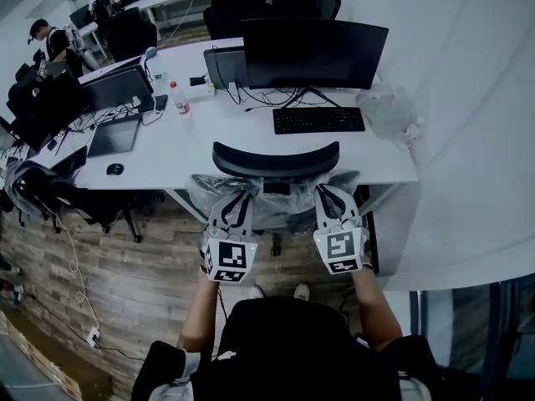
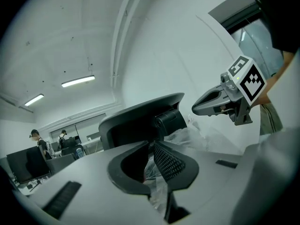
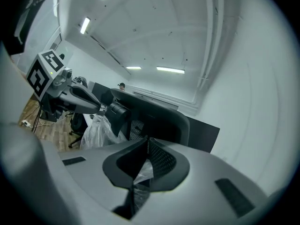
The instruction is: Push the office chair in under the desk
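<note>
Plastic (image 2: 185, 135), clear and crinkled, is wrapped over the backrest of the office chair (image 1: 276, 159). The chair stands at the near edge of the white desk (image 1: 226, 132). Its curved black headrest (image 2: 140, 116) rises just over that edge, in line with the black keyboard (image 1: 318, 119) and the dark monitor (image 1: 313, 53) behind it. From the head view I cannot tell how far the seat sits beneath the desktop.

The person stands right behind the chair, both arms stretched forward, a tool in each hand. The left gripper (image 1: 238, 197) meets the left side of the backrest. Its jaws are drawn together, with a fold of the plastic pinched between the ribbed pads. The right gripper (image 1: 328, 192) is set on the right side at about the same height. Its jaws are likewise pressed together, with a wisp of the plastic caught between them. Each tool shows in the other's camera, reaching in toward the chair just below the headrest.

Further left on the desk lie a small bottle (image 1: 180, 98), a flat grey tablet (image 1: 113, 134) and a black mouse (image 1: 114, 169). Cables trail off over the wood-plank floor (image 1: 142, 274). Two other people (image 1: 50, 36) stand among more desks and chairs at the far end of the room.
</note>
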Tool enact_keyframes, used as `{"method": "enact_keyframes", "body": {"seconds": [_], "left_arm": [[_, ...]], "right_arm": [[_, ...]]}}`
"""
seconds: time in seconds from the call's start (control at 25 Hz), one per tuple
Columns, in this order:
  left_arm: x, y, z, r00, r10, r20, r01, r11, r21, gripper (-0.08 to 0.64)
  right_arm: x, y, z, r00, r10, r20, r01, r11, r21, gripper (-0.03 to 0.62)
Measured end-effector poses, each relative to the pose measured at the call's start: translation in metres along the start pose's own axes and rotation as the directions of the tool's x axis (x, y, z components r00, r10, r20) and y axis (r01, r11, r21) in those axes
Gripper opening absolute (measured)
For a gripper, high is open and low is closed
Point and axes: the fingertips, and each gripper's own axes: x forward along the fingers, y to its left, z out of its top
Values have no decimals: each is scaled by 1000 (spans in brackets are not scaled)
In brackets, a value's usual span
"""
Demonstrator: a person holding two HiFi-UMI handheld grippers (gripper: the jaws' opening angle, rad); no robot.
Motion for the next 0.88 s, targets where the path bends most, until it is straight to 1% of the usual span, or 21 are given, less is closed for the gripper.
{"method": "enact_keyframes", "body": {"seconds": [0.2, 0.32, 0.4, 0.68, 0.88], "left_arm": [[-1, -3, -6, 1000, 5, -8, -5, 998, -68, 25], [0, -4, -11, 1000, -7, -13, 6, 995, -99, 17], [1, -5, -17, 1000, -15, -20, 13, 993, -118, 15], [-1, -6, -21, 1000, -20, -15, 17, 988, -157, 14], [0, -10, -24, 1000, -10, -24, 6, 989, -150, 14]], "right_arm": [[-4, -2, -7, 1000, -24, -10, 24, 998, 50, 25], [-5, -3, -14, 999, -30, -15, 31, 995, 91, 25], [-6, -3, -16, 999, -36, -15, 38, 995, 97, 25], [-6, 2, -21, 999, -29, -28, 31, 995, 95, 23], [-6, 7, -26, 999, -14, -32, 18, 993, 113, 23]]}}
